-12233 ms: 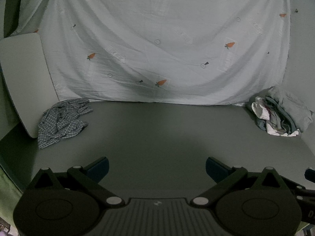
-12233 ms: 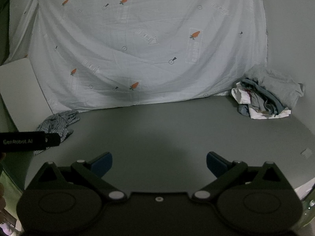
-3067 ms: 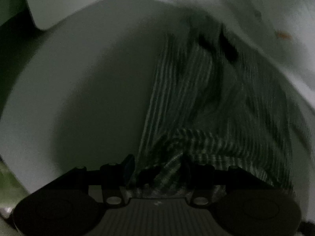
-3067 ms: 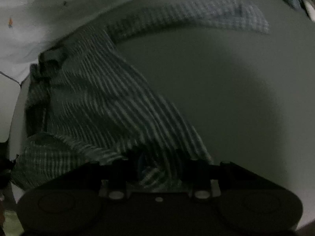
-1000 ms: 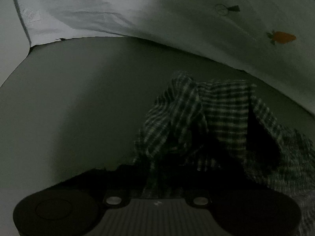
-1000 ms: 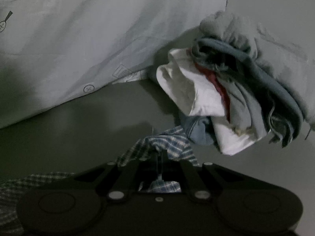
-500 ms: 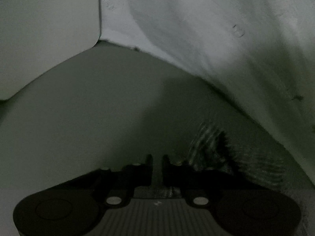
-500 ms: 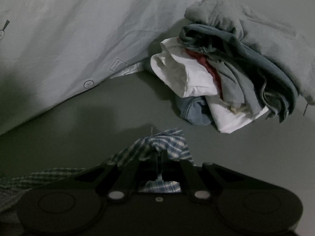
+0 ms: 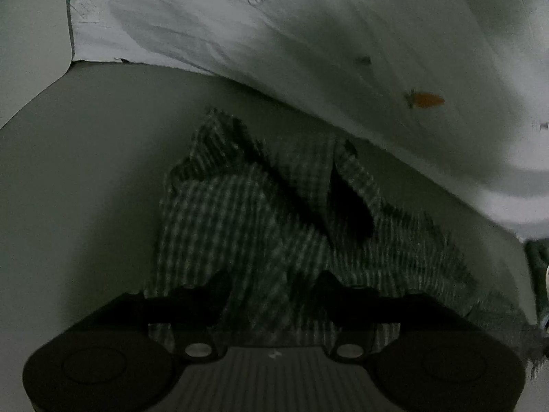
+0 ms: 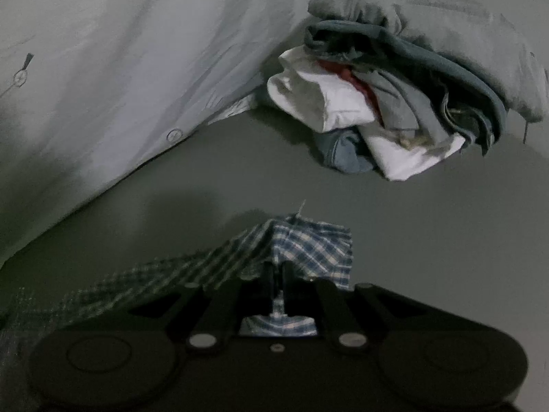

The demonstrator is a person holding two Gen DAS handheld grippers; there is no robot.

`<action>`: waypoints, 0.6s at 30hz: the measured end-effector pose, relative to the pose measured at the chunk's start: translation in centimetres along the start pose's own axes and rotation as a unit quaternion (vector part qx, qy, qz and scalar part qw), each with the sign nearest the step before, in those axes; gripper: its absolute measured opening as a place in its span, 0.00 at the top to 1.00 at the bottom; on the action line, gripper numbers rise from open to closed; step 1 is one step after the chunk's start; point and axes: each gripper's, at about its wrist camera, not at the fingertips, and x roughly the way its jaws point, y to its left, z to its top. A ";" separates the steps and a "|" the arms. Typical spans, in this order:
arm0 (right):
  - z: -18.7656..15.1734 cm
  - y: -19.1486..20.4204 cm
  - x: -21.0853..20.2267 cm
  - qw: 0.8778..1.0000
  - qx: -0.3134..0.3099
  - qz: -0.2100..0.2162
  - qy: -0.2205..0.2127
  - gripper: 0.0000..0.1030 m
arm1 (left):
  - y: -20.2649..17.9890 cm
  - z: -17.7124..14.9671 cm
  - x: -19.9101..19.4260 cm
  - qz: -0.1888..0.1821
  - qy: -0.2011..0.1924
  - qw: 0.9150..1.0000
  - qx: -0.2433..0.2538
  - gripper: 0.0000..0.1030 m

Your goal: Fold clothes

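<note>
A blue-and-white plaid shirt (image 9: 257, 213) lies crumpled on the grey table (image 9: 85, 189), spreading out ahead of my left gripper (image 9: 272, 283). That gripper's jaws are opening and stand apart over the cloth, which shows between the fingers without being pinched. In the right wrist view my right gripper (image 10: 278, 269) is shut on a corner of the plaid shirt (image 10: 308, 240). The cloth is lifted into a small peak there and trails off to the left along the table (image 10: 411, 223).
A heap of grey, white and blue clothes (image 10: 394, 103) sits at the back right, close ahead of the right gripper. A white sheet with carrot prints (image 9: 308, 34) hangs behind the table. A pale board (image 9: 31, 34) stands at the far left.
The left jaws, shut on the shirt a second ago, have let go and spread apart, and that hand has shifted over the cloth. The right gripper keeps its hold and has moved slightly.
</note>
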 end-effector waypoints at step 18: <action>-1.7 -0.5 -3.6 0.999 -0.004 -0.029 -0.029 0.96 | 12.8 7.2 -6.3 0.199 -0.127 0.971 -0.036 0.97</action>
